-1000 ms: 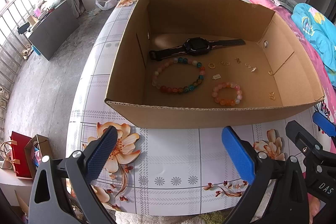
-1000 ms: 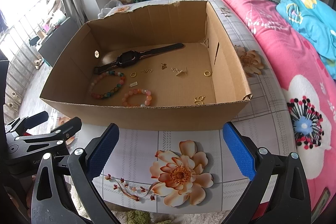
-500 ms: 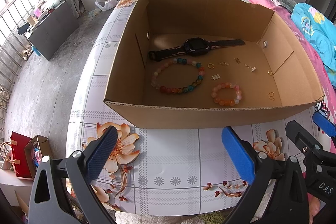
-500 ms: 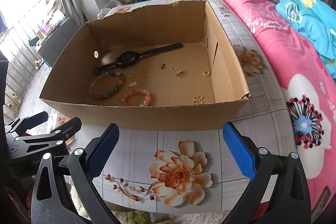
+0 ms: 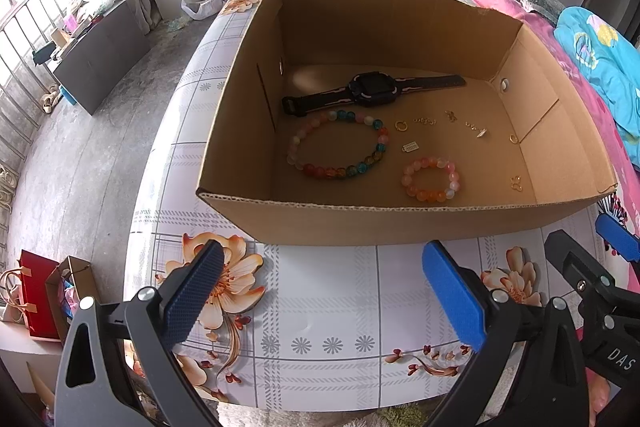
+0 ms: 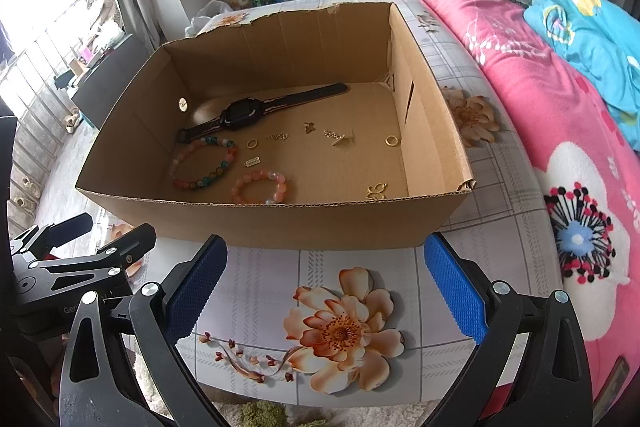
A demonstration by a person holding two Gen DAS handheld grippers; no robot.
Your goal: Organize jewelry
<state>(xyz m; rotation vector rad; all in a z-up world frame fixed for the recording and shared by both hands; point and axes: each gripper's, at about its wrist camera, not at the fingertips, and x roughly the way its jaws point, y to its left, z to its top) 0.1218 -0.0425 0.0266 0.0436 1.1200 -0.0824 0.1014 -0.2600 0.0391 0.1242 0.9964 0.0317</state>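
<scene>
Both grippers are hovering over the near edge of the table (image 5: 320, 307), short of the box (image 5: 360, 223), and neither is holding anything. The left gripper (image 5: 320, 297) is sitting with its blue pads wide apart; the right gripper (image 6: 326, 291) is spread just as wide. Each is showing at the edge of the other's view, cut off by the frame.

The jewelry is all lying on the box floor. A watch (image 5: 372, 93) is stretching across the far part, strap ends flat. Near it, toward the left, a large bracelet (image 5: 338, 145) of mixed beads is lying in a loop, with one bead almost touching the watch strap. A small bracelet (image 5: 430, 179) of pink and orange beads is sitting nearer the front wall; in the right view that wall's rim is hiding its near edge (image 6: 260, 187).

Small gold pieces are scattered to the right: a ring (image 5: 401, 125) just beside the large bracelet, a tag (image 5: 411, 147), a second ring (image 6: 392, 141) near the right wall, and a looped charm (image 6: 376, 190) close to the front wall, partly cut by the rim in the right view. Three or four tinier bits between the rings are too small to make out.

The box's far rim is looking torn and ragged. A pink blanket (image 6: 540, 99) is lying beside the table at right.
</scene>
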